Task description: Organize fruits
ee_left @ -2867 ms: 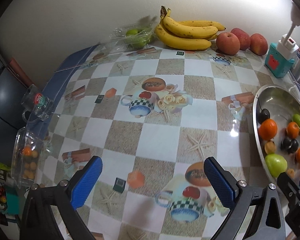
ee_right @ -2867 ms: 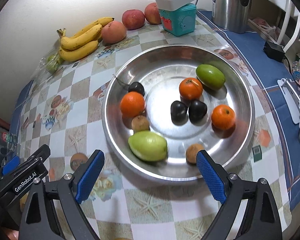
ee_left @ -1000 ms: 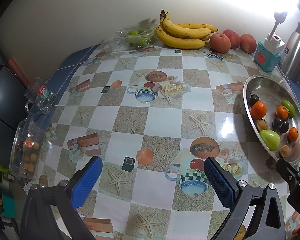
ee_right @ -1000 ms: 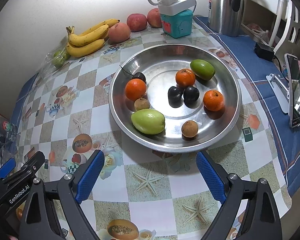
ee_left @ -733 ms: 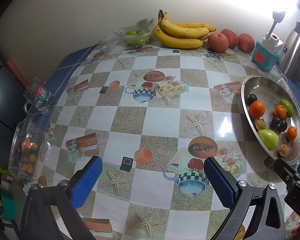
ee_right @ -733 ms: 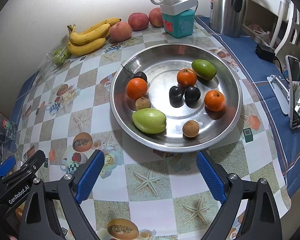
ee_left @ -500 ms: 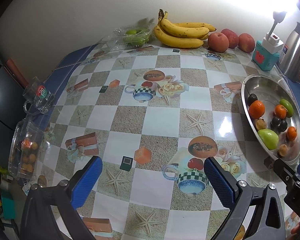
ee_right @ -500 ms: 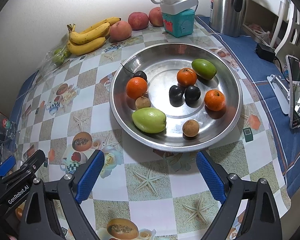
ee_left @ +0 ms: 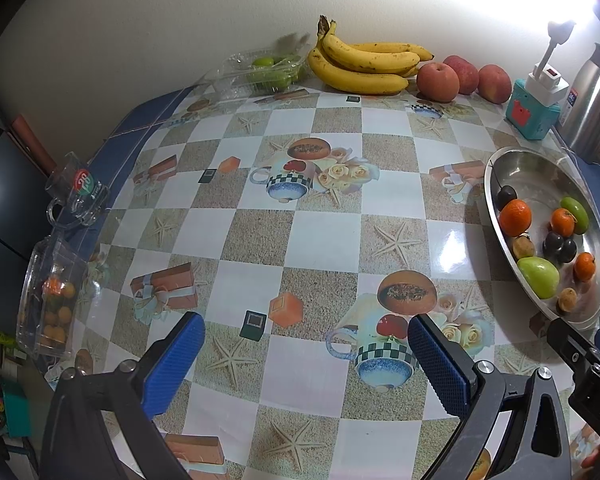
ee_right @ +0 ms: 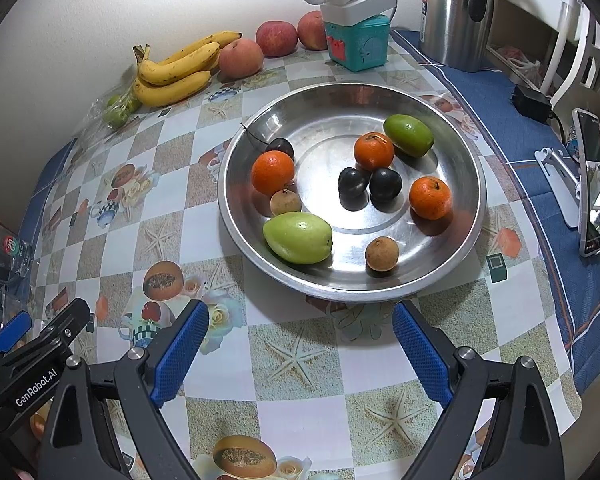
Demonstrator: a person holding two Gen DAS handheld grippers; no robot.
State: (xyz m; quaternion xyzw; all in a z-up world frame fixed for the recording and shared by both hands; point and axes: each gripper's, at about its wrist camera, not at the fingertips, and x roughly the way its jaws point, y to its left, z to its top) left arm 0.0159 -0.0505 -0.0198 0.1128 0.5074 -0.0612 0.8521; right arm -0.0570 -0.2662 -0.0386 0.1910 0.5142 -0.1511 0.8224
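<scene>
**Both grippers hanging wide open over the table, nothing grabbed**

You're holding the right gripper (ee_right: 300,344) just in front of the steel bowl (ee_right: 470,152), jaws spread wide, nothing sitting between the blue pads (ee_right: 180,354). The near rim of the bowl is lying just past the fingertips.

Inside the bowl you're looking at three oranges (ee_right: 273,172), two dark plums (ee_right: 385,184) touching each other in the middle, another dark fruit with a stem (ee_right: 280,146) tucked behind the left orange, a big pale green fruit (ee_right: 298,237) near the front rim, a darker green one (ee_right: 408,135) at the back beside an orange, and two small brown round fruits (ee_right: 381,254), one touching the pale green fruit, one alone at the front.

Your left gripper (ee_left: 306,354) is hovering over the checkered tablecloth (ee_left: 324,236), also gaping and gripping nothing. The bowl is sitting off to its right.

Along the wall, the bananas (ee_left: 364,68) are lying beside three red apples (ee_left: 438,81), with a clear bag of green fruit (ee_left: 268,70) on the bananas' other side. A teal box with a white power strip on top (ee_right: 358,42) and a steel kettle (ee_right: 456,16) are standing behind the bowl. At the table's left edge there's a glass mug (ee_left: 78,192) and a clear tub of small orange fruit (ee_left: 52,300).
</scene>
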